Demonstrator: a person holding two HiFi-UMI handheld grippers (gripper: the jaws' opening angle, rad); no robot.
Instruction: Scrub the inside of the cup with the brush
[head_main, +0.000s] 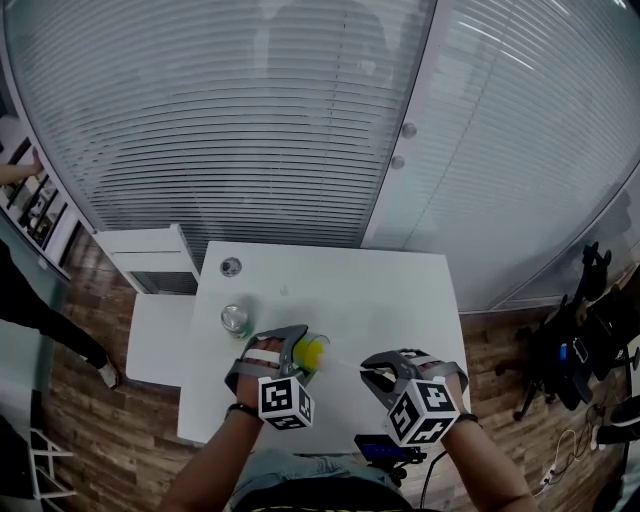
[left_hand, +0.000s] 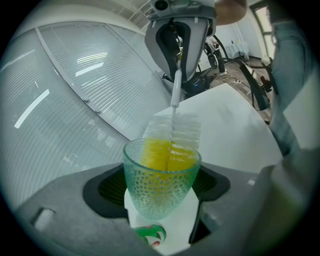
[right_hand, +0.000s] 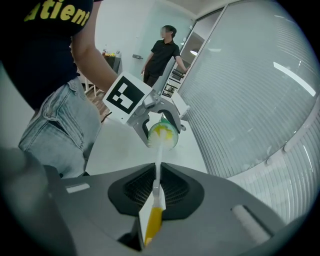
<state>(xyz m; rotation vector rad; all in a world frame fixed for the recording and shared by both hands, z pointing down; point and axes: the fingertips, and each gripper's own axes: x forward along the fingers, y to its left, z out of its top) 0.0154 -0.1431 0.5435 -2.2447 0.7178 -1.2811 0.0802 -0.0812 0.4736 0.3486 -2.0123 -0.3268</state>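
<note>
A clear green dimpled cup (left_hand: 161, 181) sits tilted between the jaws of my left gripper (left_hand: 162, 192), which is shut on it. The brush head (left_hand: 170, 145), yellow low down and white above, is pushed into the cup's mouth. My right gripper (right_hand: 155, 192) is shut on the brush's white and yellow handle (right_hand: 153, 210). In the right gripper view the cup (right_hand: 163, 135) faces me with the brush inside. In the head view the cup (head_main: 313, 353) is held over the white table (head_main: 400, 290), between the left gripper (head_main: 296, 352) and the right gripper (head_main: 377, 377).
A metal can (head_main: 236, 320) stands on the table left of the cup, and a small round object (head_main: 231, 266) lies near the far left corner. A white cabinet (head_main: 150, 258) adjoins the table's left. A person (right_hand: 162, 55) stands in the background. An office chair (head_main: 570, 345) is at the right.
</note>
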